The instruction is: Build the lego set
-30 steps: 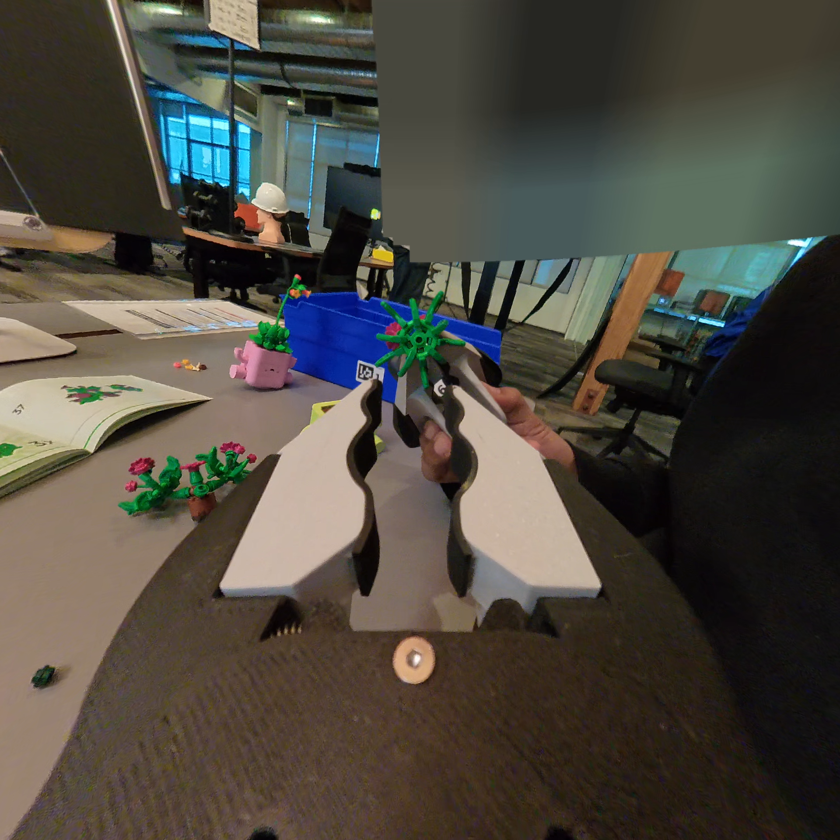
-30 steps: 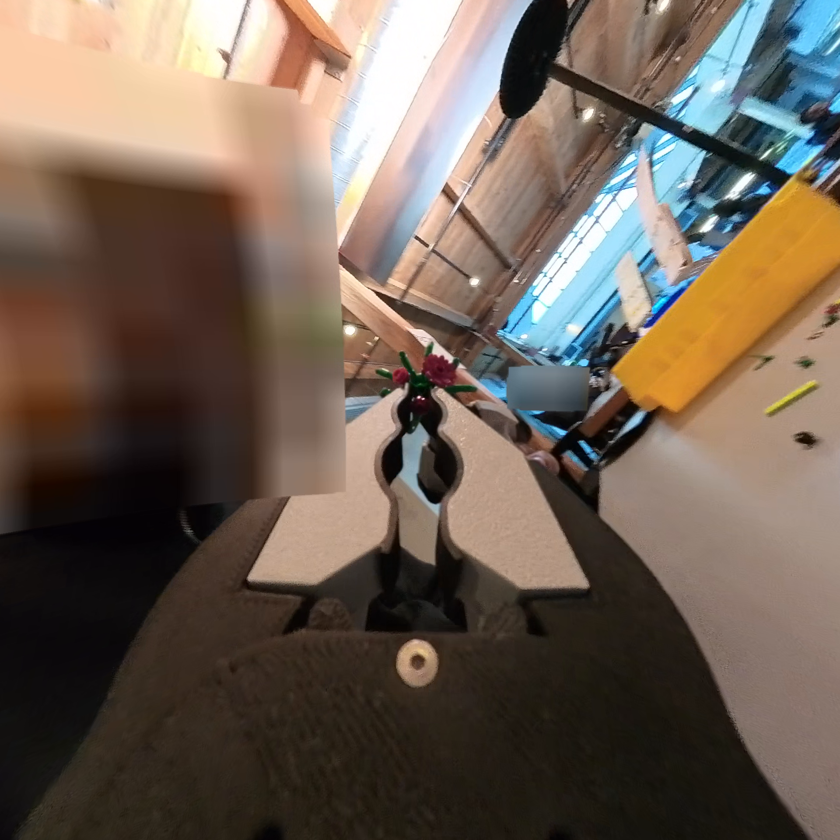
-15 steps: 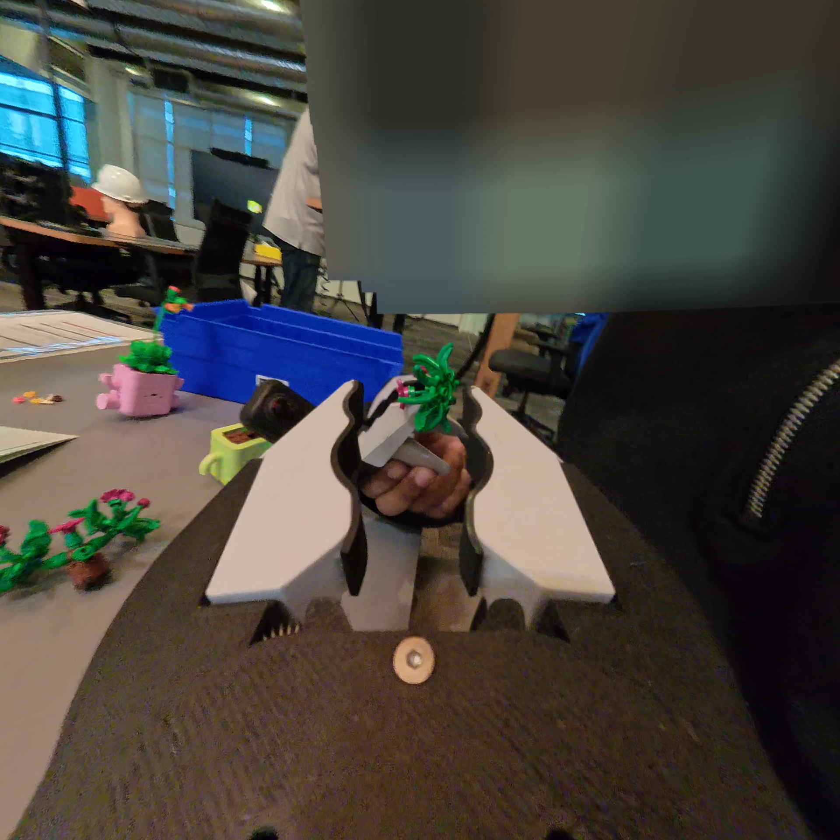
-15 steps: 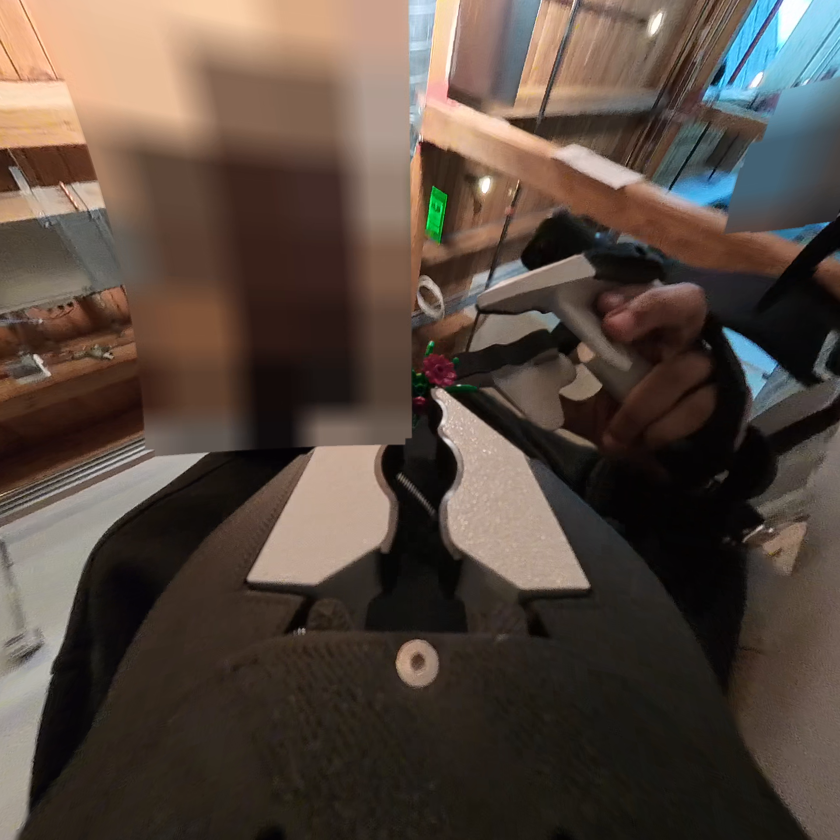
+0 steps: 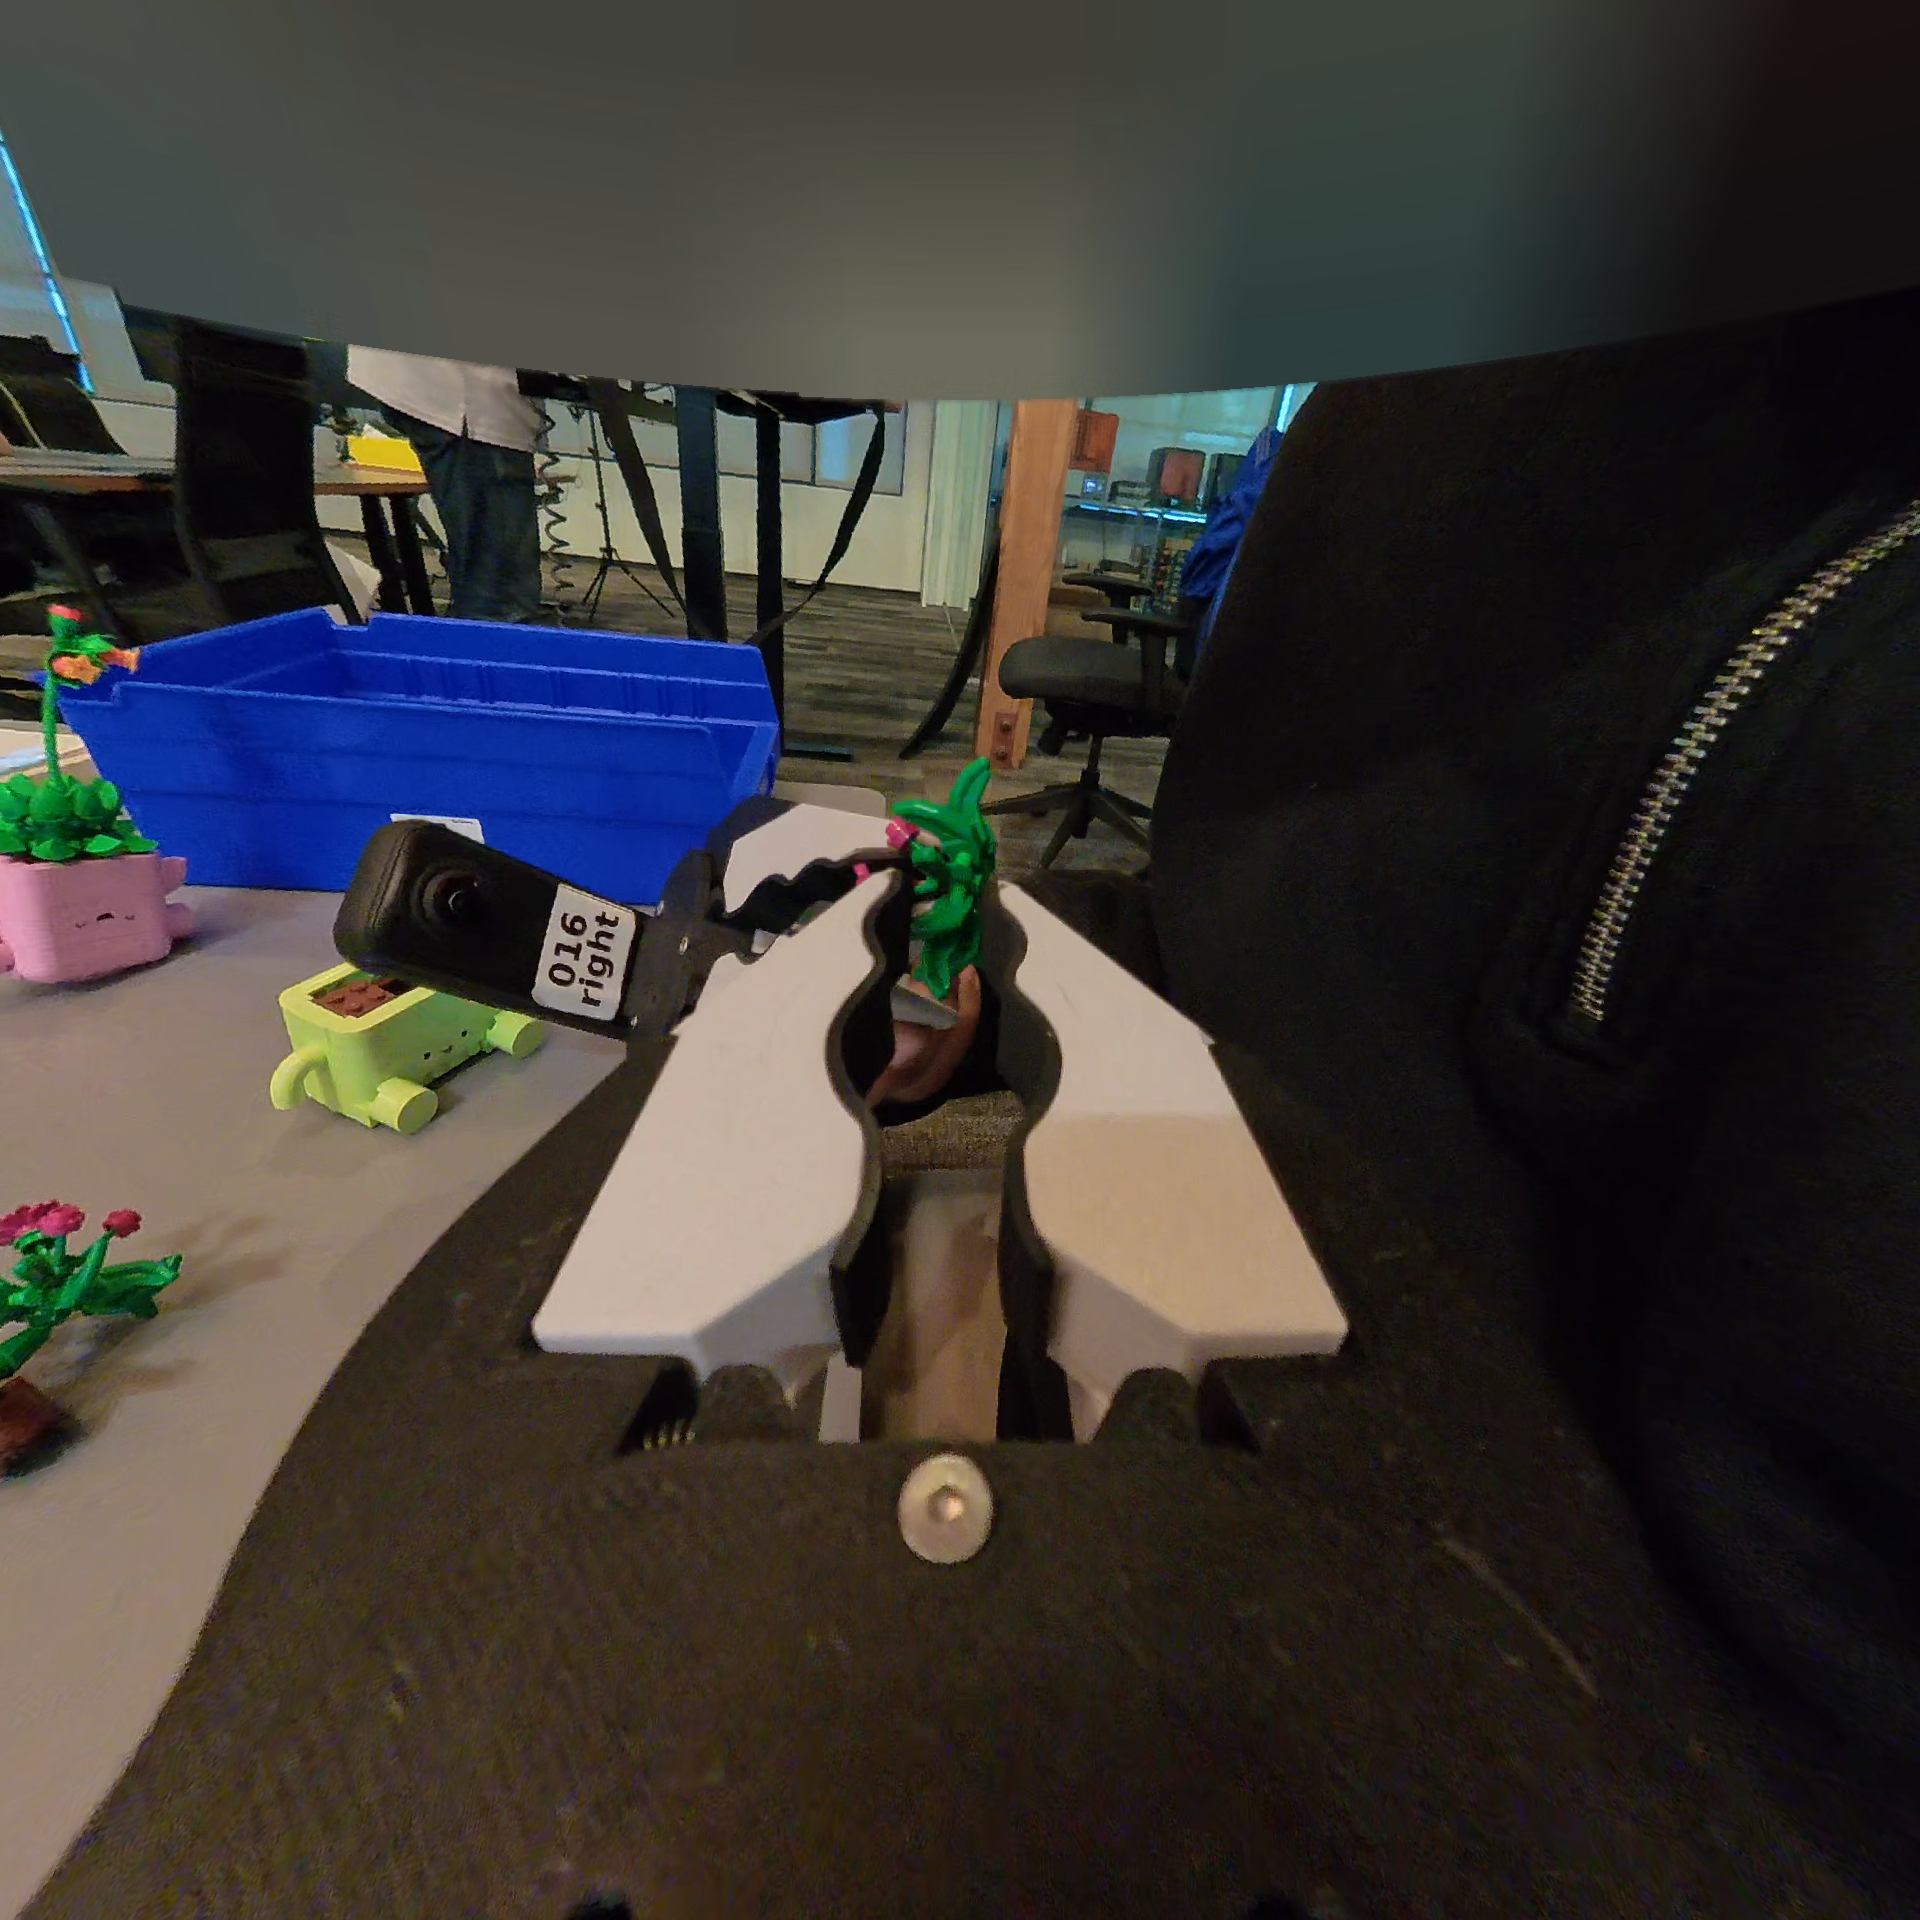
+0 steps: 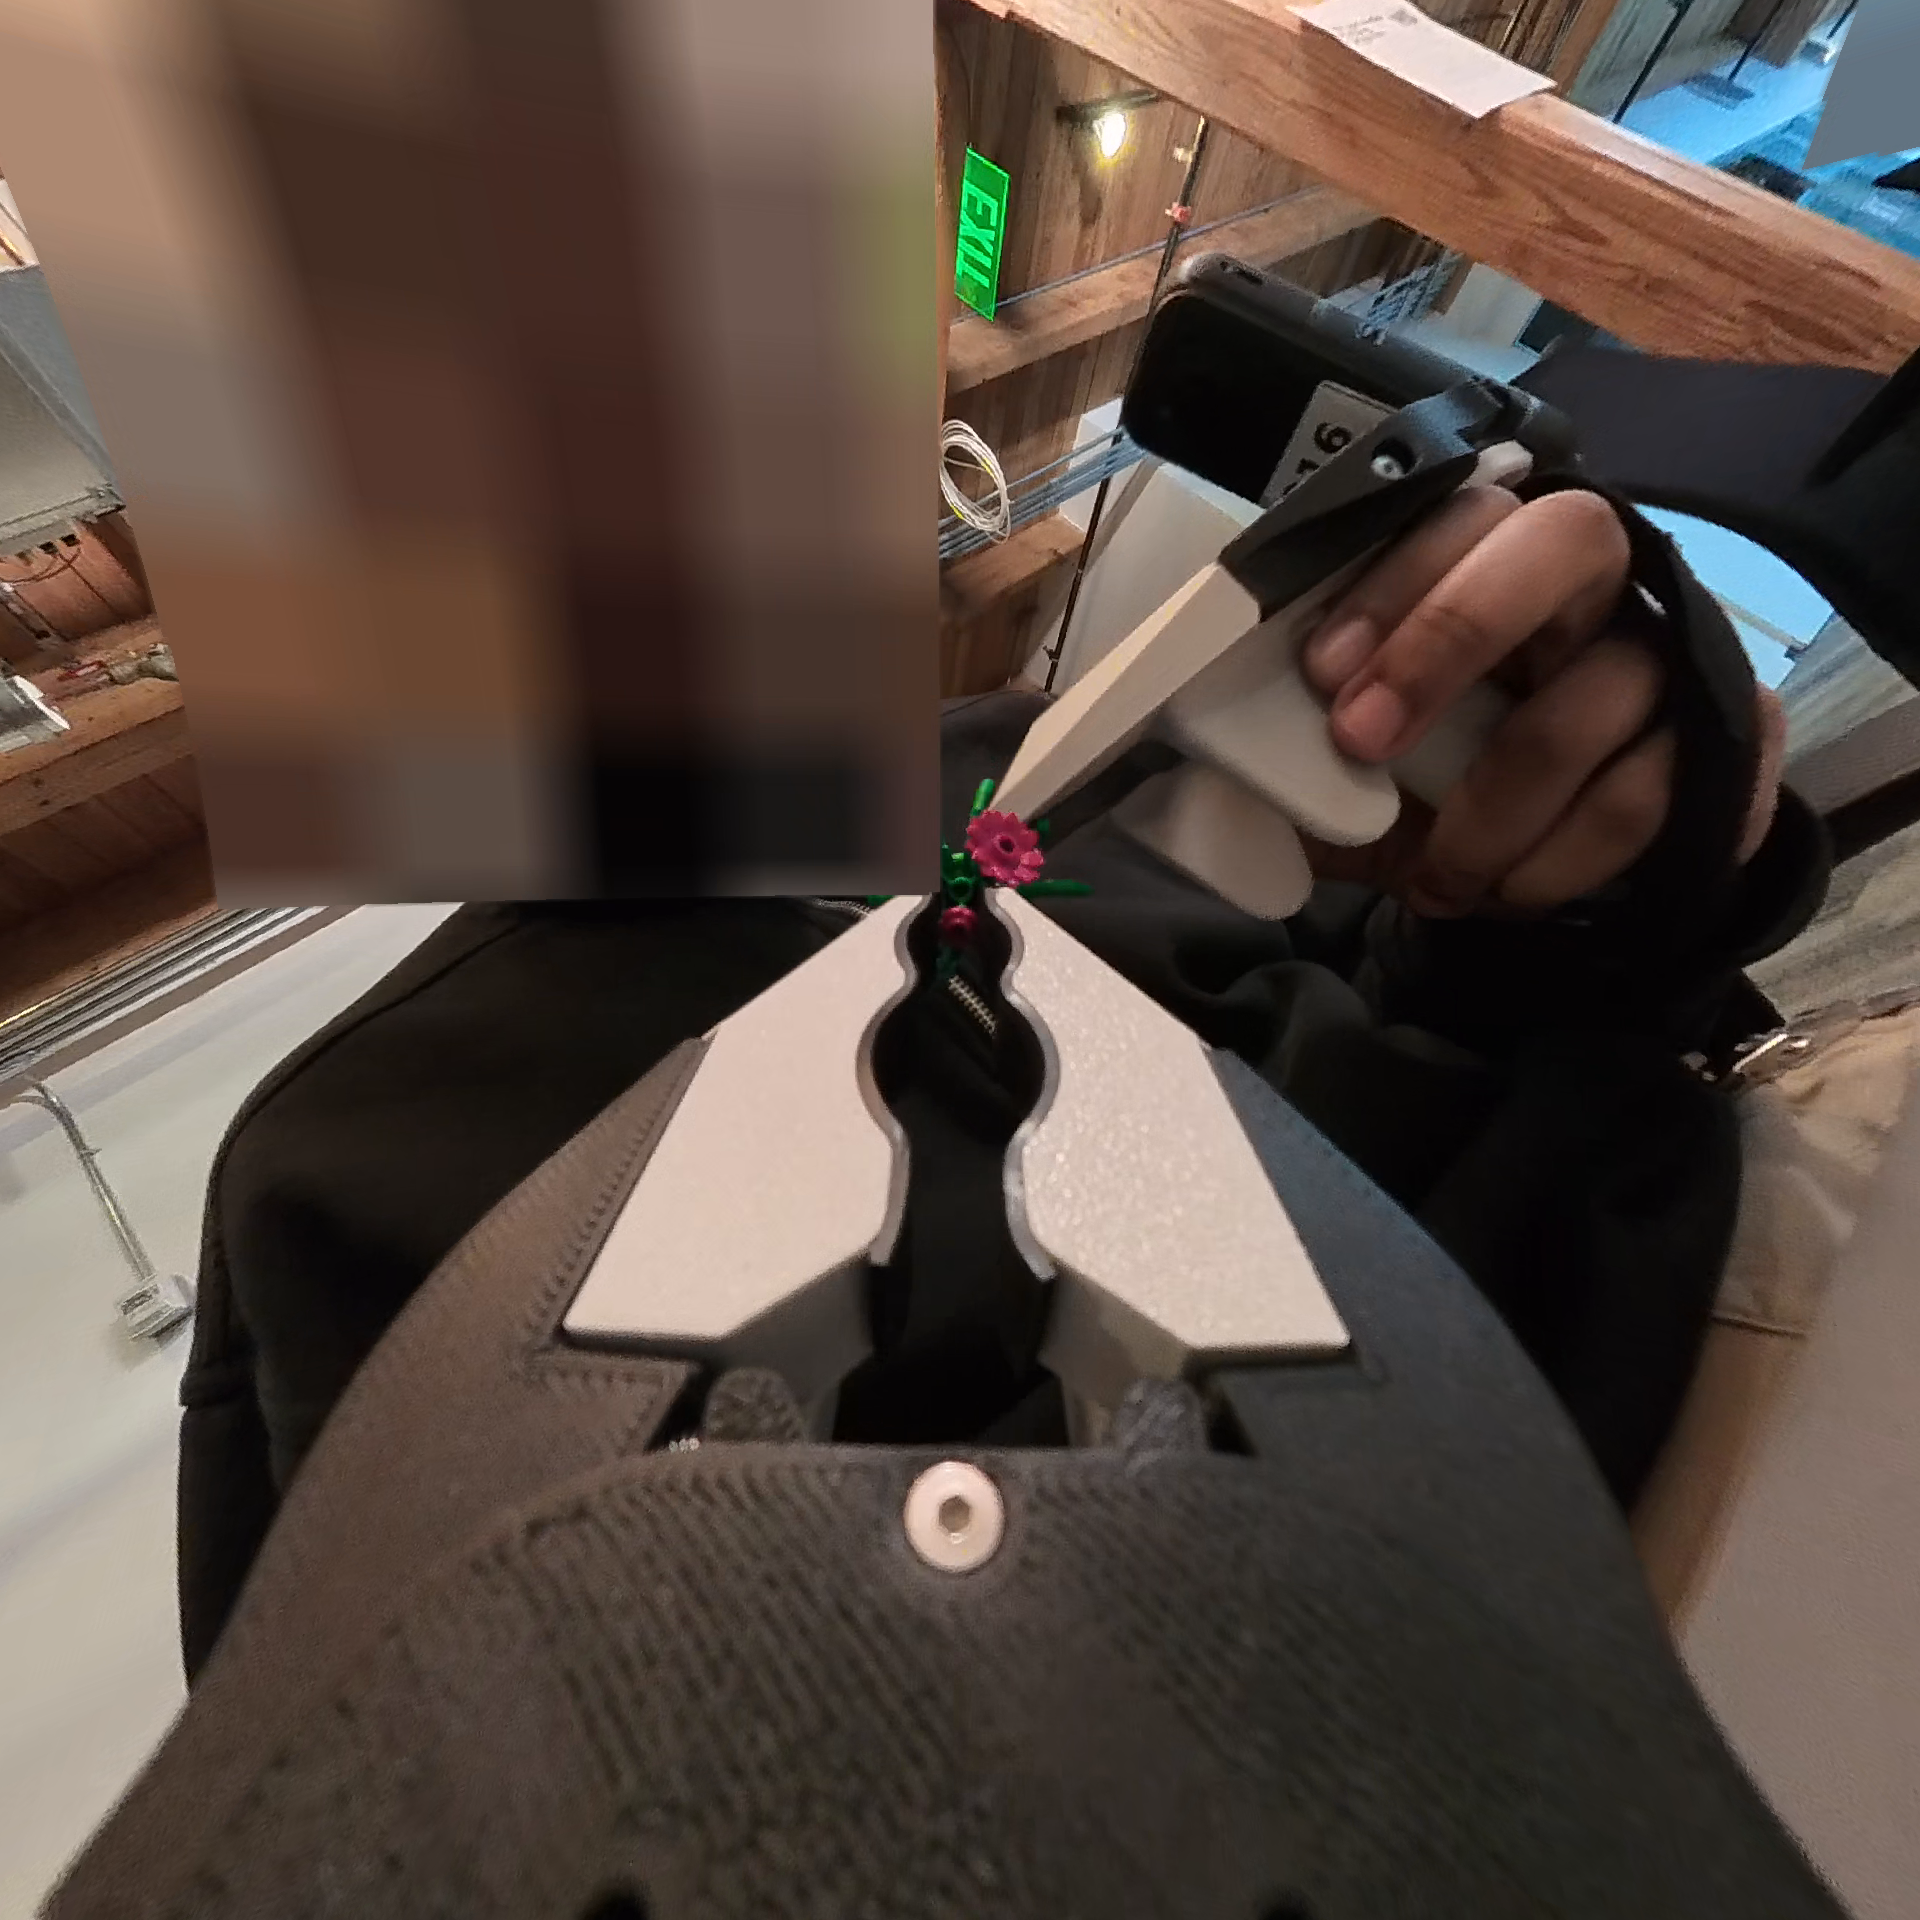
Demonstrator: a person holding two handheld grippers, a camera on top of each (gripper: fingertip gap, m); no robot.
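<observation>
Between left gripper point(image 5: 940, 904) parted jaws: flower sprig point(image 5: 951, 894), pinched by right gripper point(image 6: 961, 914).

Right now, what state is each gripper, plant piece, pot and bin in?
Right gripper: shut on the flower sprig.
Flower sprig: held up off the table.
Left gripper: open, fingertips either side of the sprig.
Green pot: upright, no plant in it.
Pink pot: upright, planted.
Blue bin: open-topped.
</observation>
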